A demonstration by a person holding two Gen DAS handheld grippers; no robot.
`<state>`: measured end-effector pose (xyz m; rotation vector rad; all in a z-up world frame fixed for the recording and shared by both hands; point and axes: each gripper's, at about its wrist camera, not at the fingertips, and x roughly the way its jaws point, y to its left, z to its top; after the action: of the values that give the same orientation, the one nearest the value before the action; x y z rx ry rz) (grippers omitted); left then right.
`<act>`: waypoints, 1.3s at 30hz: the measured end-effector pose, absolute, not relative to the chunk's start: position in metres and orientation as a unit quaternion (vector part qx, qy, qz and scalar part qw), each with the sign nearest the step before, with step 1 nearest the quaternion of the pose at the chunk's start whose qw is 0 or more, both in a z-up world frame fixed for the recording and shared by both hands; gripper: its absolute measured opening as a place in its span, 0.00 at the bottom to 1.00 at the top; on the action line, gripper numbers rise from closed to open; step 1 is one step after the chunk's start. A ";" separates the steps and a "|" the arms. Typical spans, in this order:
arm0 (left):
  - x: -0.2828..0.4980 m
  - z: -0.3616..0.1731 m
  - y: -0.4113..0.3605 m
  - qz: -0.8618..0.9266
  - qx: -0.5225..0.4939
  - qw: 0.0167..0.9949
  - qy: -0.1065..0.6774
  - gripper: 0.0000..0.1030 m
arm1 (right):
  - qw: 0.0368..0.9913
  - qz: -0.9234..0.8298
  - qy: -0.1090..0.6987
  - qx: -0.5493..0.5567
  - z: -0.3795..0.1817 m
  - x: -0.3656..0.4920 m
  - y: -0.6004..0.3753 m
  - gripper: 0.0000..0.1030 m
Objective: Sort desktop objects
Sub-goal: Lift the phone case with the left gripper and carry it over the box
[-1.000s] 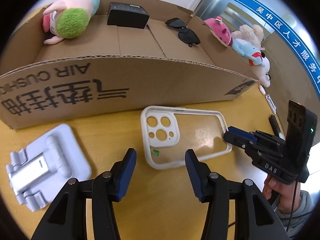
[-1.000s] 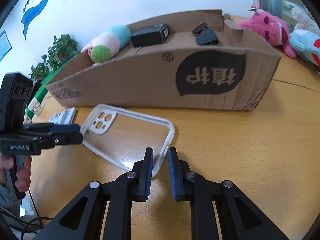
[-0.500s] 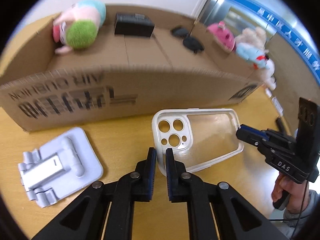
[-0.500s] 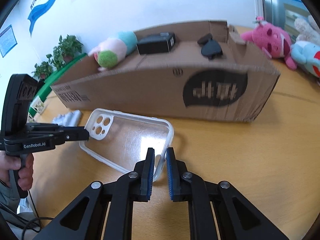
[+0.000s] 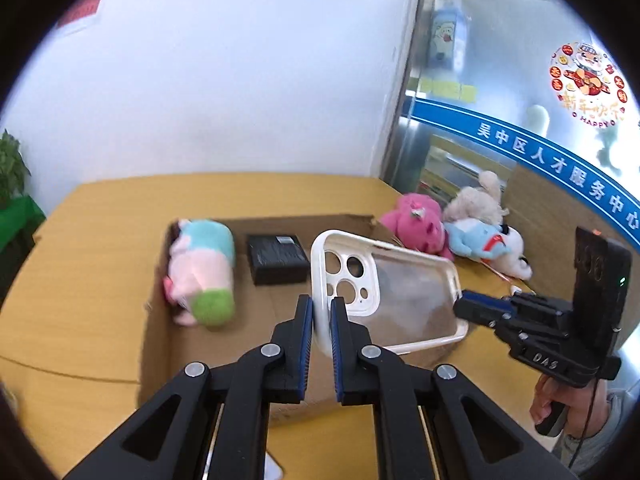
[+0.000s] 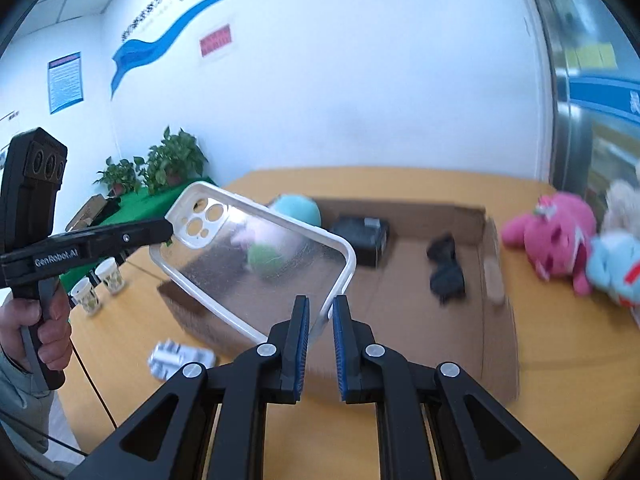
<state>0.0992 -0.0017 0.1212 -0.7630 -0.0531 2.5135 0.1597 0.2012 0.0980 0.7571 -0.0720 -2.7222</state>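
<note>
We pinch the clear phone case (image 5: 384, 292) at opposite ends, left gripper (image 5: 319, 322) and right gripper (image 6: 319, 322) both clamped on its rim, above the cardboard box (image 6: 472, 320). Beyond lie the yellow table (image 6: 560, 340), white wall (image 5: 240, 100) and potted plants (image 6: 176, 160).

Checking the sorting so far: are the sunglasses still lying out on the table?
No, the sunglasses lie inside the cardboard box, near its right wall.
</note>
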 end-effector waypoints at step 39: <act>-0.027 -0.007 -0.034 0.814 -0.547 0.067 0.182 0.09 | 0.280 -0.723 -0.030 0.631 -0.058 -0.045 0.100 0.17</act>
<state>-0.0268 -0.0336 -0.0066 -1.6487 0.5477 2.4548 -0.0450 0.1005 -0.0580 1.6908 -0.0806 -1.9398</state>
